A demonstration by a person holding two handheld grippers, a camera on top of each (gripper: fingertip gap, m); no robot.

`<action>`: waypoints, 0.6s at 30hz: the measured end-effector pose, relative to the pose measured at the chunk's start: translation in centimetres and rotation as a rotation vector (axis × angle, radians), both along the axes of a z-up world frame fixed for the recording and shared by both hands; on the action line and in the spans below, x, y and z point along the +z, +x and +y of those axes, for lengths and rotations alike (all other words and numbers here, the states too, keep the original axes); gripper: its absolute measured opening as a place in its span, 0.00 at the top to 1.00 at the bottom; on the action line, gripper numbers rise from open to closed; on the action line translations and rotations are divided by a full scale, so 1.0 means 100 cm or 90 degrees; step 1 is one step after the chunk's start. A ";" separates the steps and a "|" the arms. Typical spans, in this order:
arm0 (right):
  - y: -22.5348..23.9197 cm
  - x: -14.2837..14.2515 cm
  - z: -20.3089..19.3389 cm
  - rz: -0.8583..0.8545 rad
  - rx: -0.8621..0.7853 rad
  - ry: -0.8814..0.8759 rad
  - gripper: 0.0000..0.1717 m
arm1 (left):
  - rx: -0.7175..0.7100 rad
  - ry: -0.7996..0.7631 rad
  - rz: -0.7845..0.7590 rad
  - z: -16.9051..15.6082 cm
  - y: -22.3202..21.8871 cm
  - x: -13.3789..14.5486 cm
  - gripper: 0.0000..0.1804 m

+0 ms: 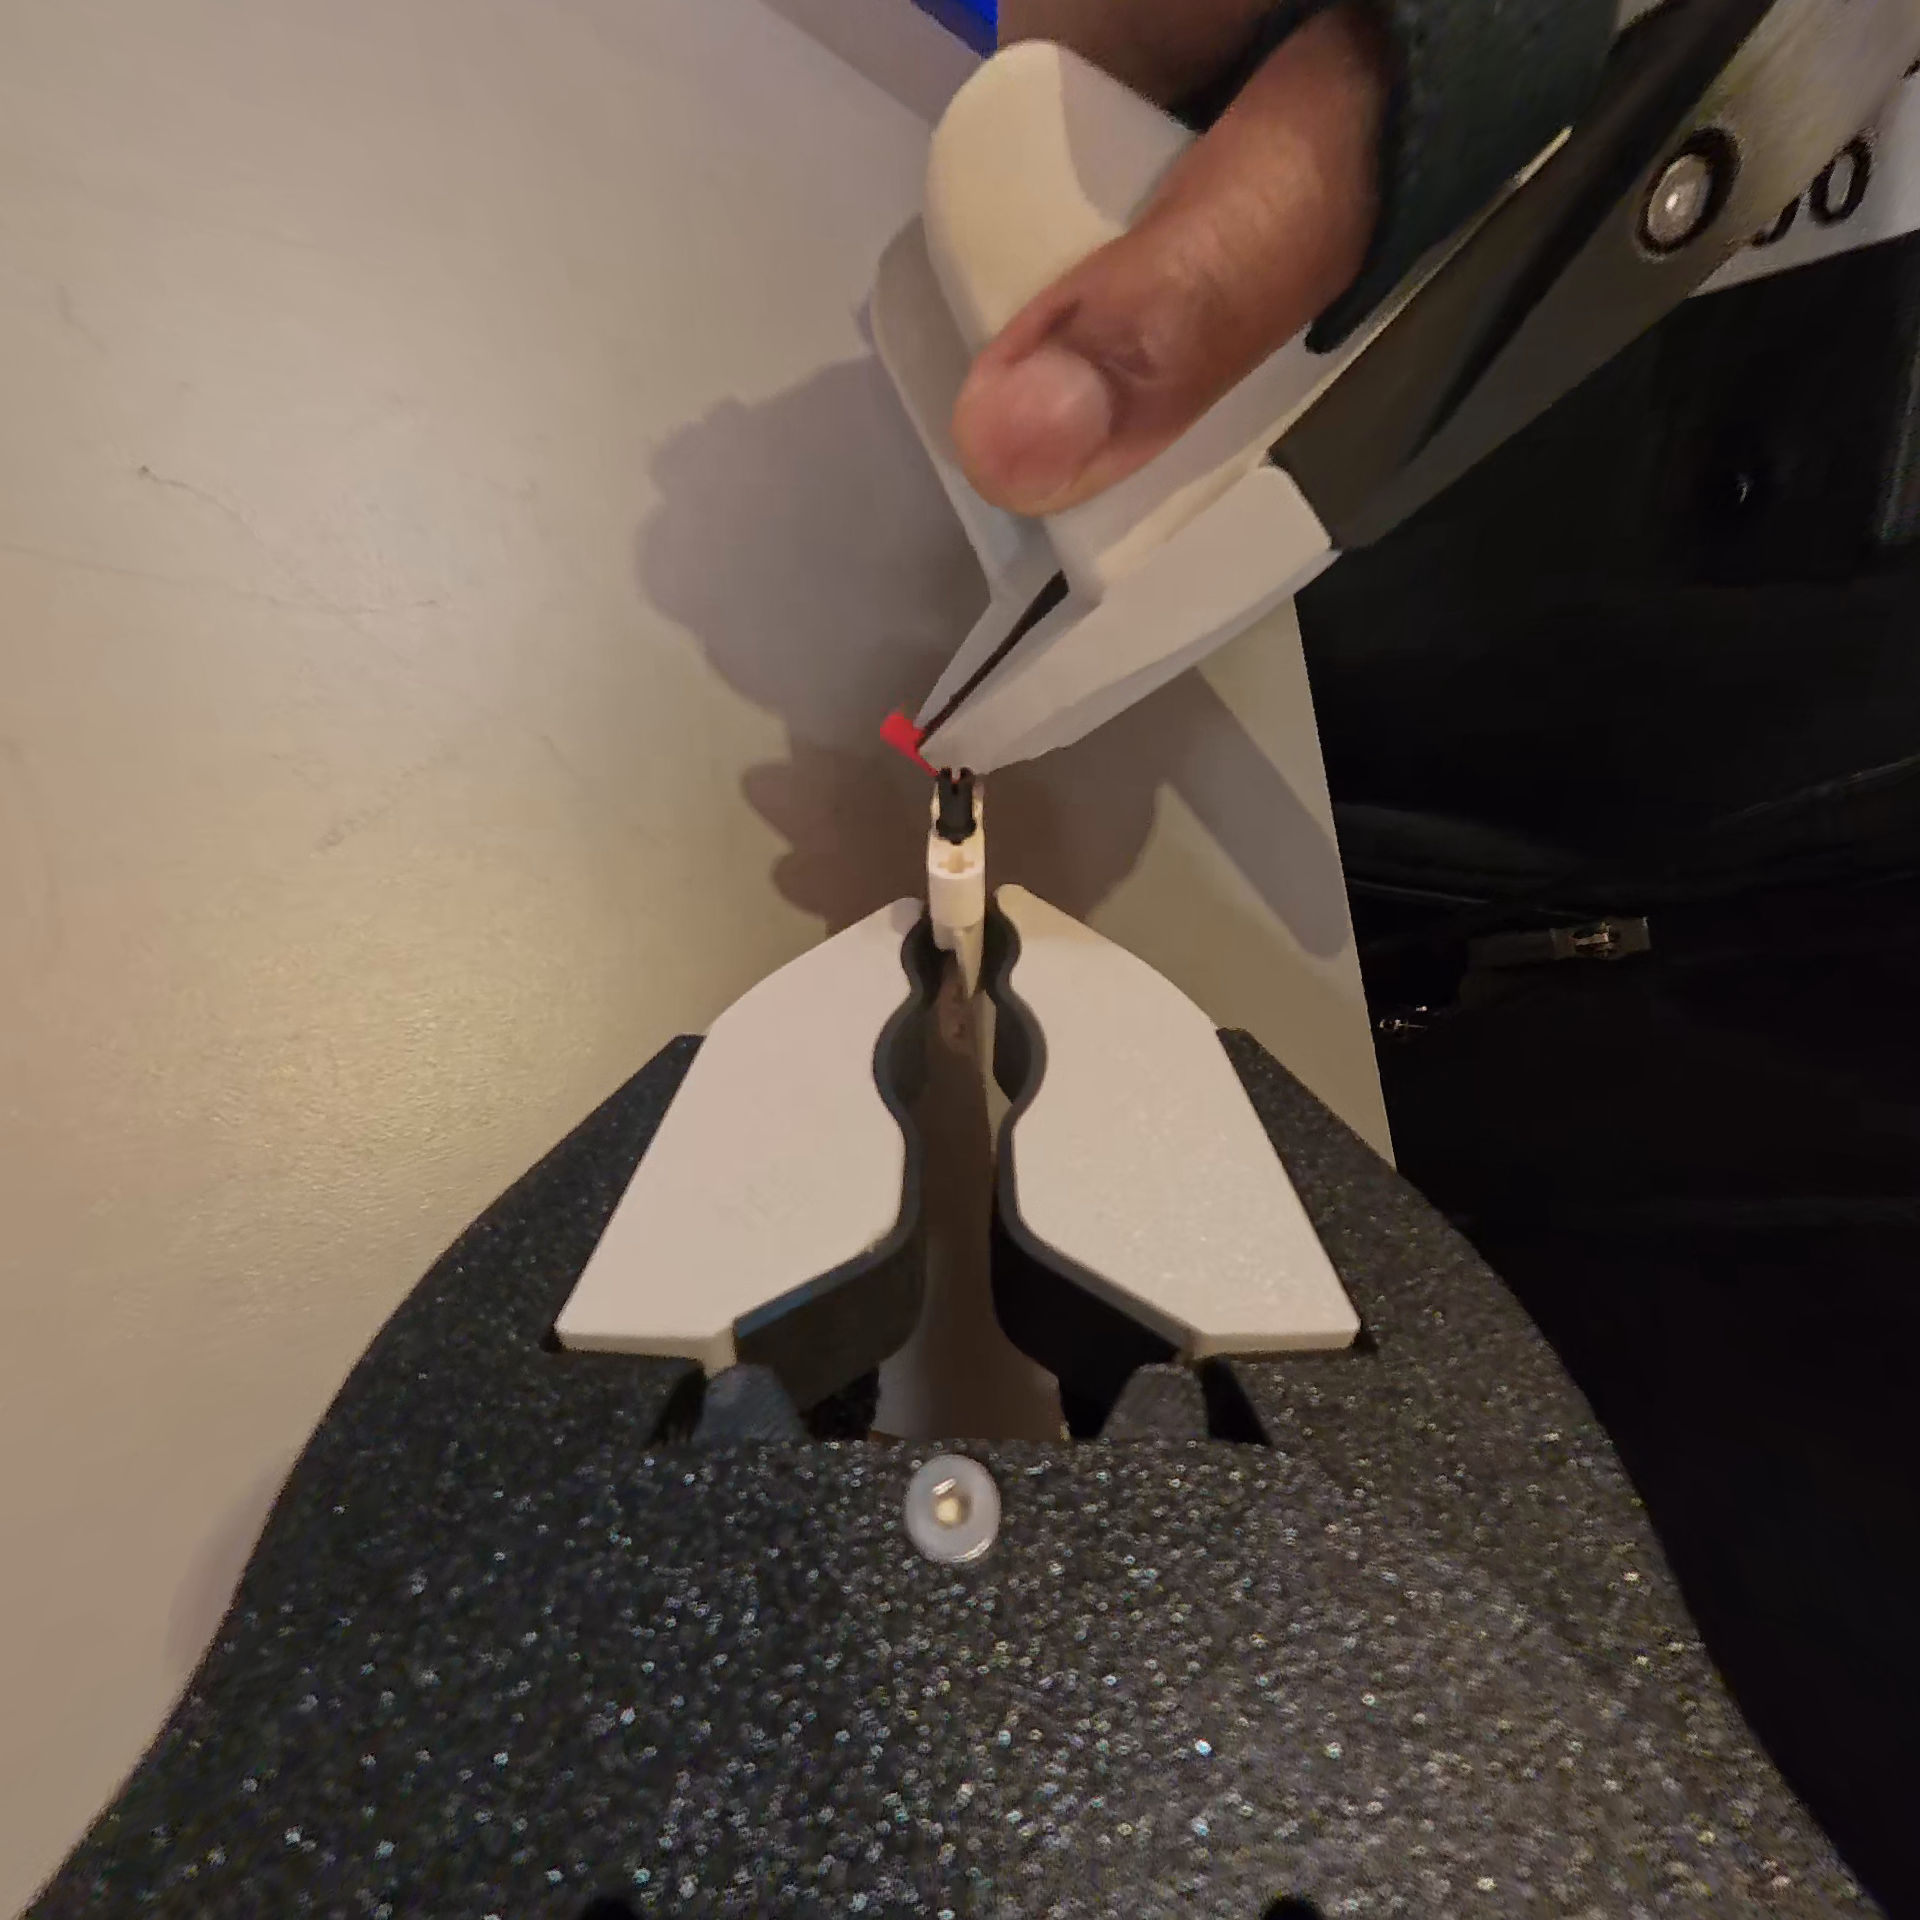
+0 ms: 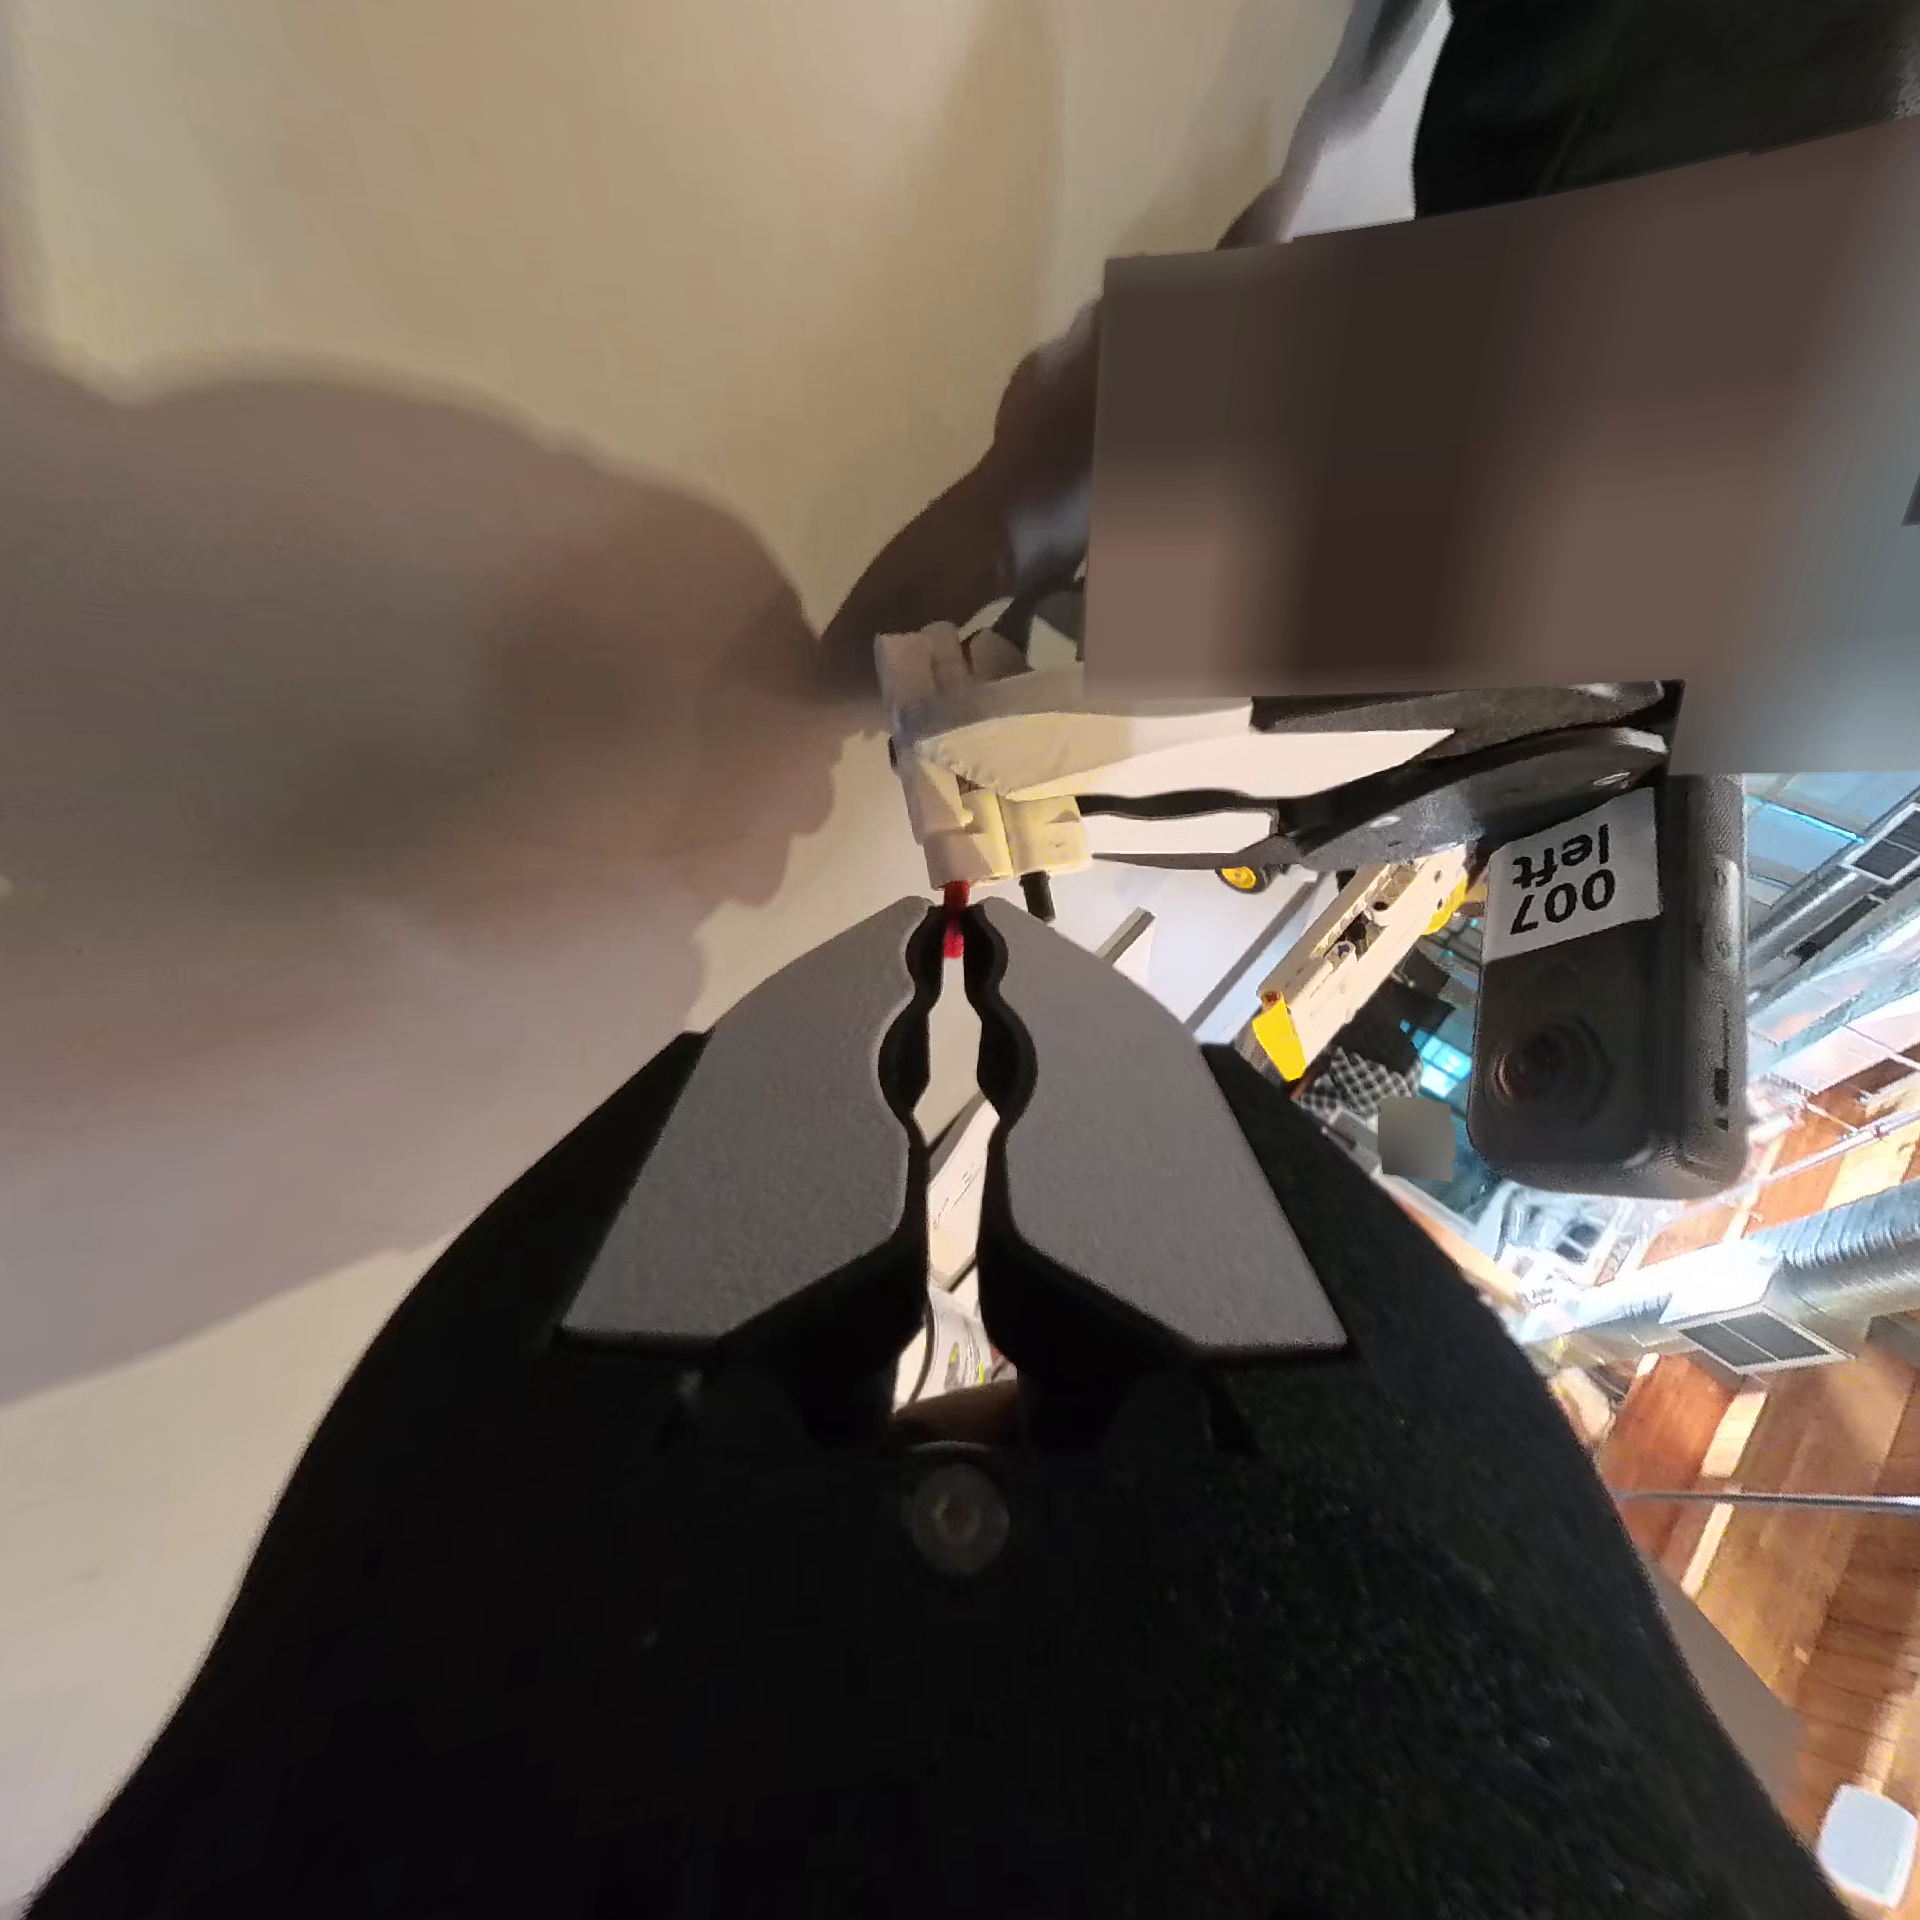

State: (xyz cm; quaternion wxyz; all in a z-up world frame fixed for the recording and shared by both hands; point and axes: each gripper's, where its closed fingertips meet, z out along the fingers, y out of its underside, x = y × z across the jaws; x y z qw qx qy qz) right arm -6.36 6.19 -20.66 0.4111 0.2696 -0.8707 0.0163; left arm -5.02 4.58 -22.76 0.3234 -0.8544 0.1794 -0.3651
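In the left wrist view my left gripper [image 1: 961, 920] is shut on a small cream toy-building piece [image 1: 952, 871] with a black pin [image 1: 950, 805] sticking out of its top. My right gripper [image 1: 940, 740] comes in from the upper right, shut on a small red pin [image 1: 900, 731], its tip just above the black pin. In the right wrist view my right gripper [image 2: 954, 916] pinches the red pin [image 2: 952, 933] at its fingertips. The pin's end touches the underside of the cream piece [image 2: 997, 831], which the left gripper [image 2: 940, 774] holds; the black pin [image 2: 1039, 896] hangs beside it.
A pale tabletop [image 1: 312, 520] lies behind both grippers. A thumb [image 1: 1132, 343] rests on the right gripper. Dark clothing [image 1: 1662, 935] fills the right. A cream and yellow toy-brick model [image 2: 1340, 966] sits past the left gripper, whose camera [image 2: 1600, 1039] hangs at the right. My two grippers' fingertips are within a few centimetres of each other.
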 end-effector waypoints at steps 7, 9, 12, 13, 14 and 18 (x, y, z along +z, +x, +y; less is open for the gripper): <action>-0.002 -0.003 0.003 0.044 -0.072 -0.095 0.98 | 0.015 -0.007 0.016 0.002 -0.002 -0.003 0.96; -0.003 -0.003 0.004 0.038 -0.099 -0.174 0.98 | 0.025 -0.004 0.018 0.004 -0.003 -0.003 0.96; -0.005 -0.003 0.006 0.013 -0.137 -0.285 0.98 | 0.033 -0.001 0.020 0.006 -0.005 -0.003 0.96; -0.005 -0.003 0.007 0.008 -0.146 -0.306 0.98 | 0.035 -0.001 0.023 0.006 -0.005 -0.003 0.96; -0.006 -0.003 0.007 0.007 -0.151 -0.322 0.98 | 0.037 0.000 0.027 0.006 -0.006 -0.004 0.96; -0.006 -0.006 0.009 -0.020 -0.173 -0.395 0.98 | 0.047 0.006 0.053 0.009 -0.007 -0.006 0.96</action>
